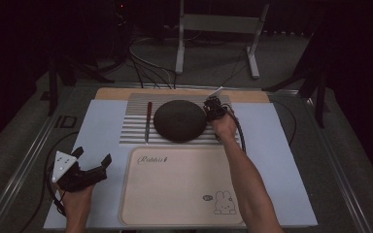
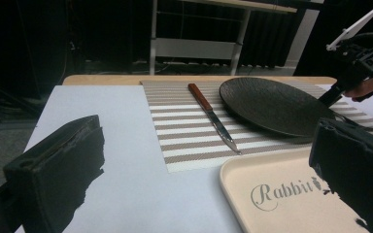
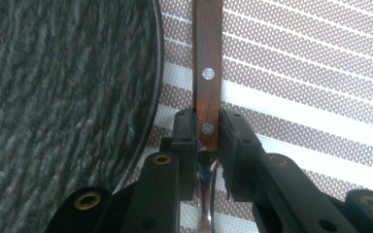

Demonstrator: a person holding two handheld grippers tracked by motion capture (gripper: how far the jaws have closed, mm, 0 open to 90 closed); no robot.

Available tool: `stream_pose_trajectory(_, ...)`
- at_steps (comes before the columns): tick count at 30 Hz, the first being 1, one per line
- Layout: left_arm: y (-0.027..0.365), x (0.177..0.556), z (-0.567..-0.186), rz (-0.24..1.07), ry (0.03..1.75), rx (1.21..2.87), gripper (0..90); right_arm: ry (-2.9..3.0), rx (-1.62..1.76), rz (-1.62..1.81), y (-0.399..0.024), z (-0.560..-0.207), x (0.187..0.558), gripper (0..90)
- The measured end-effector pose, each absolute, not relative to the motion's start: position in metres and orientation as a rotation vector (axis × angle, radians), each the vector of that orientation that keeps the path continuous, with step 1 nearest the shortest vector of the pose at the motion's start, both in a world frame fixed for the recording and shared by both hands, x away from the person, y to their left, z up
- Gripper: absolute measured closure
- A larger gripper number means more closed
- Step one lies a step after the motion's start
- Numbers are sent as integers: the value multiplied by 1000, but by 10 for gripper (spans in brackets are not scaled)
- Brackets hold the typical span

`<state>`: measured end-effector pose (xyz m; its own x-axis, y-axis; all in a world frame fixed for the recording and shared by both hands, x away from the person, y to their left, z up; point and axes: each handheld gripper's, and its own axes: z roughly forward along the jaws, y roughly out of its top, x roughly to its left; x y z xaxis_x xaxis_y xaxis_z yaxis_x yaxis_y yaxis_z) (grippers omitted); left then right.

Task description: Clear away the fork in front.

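1. High view. The right gripper (image 1: 215, 110) sits at the right edge of the dark round plate (image 1: 179, 120), low over the striped placemat (image 1: 135, 127). What its jaws hold is too small to make out from here. The person's right forearm reaches in from the bottom edge across the cream tray (image 1: 175, 194) printed with a rabbit.

2. High view, left side. The left gripper (image 1: 93, 162) is held over the white table sheet (image 1: 102, 121), near the tray's left edge and well apart from the plate. Its jaws stand wide, with nothing between them.

3. High view, other items. A knife (image 1: 147, 121) with a reddish handle lies on the placemat just left of the plate, pointing toward the tray.

4. Left gripper view. Its two black jaws rise at the far left and far right of the frame, widely spread and empty. Between them lie the knife (image 2: 212, 116), blade toward the tray (image 2: 272, 194), and the plate (image 2: 274, 104) on the placemat (image 2: 184, 131). The right gripper (image 2: 337, 97) reaches down at the plate's far right rim.

5. Right gripper view. The right gripper (image 3: 208, 131) has its jaws narrowed onto a wooden utensil handle (image 3: 207, 63) with two metal rivets; the pads press its sides near the lower rivet. The handle lies on the placemat (image 3: 311, 97), just beside the plate's rim (image 3: 159, 73). A shiny metal neck shows below, between the jaws.
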<state>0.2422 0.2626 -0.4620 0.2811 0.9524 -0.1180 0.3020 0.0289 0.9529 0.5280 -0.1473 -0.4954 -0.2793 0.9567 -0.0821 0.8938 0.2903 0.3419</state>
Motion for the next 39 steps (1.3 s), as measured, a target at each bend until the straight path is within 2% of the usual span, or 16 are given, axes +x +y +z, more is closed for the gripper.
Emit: stream_pose_trajectory(39, 253, 248, -465, 779, 1211, 1551, 0, 2231, 1475, 760, -190, -428, 468, 781)
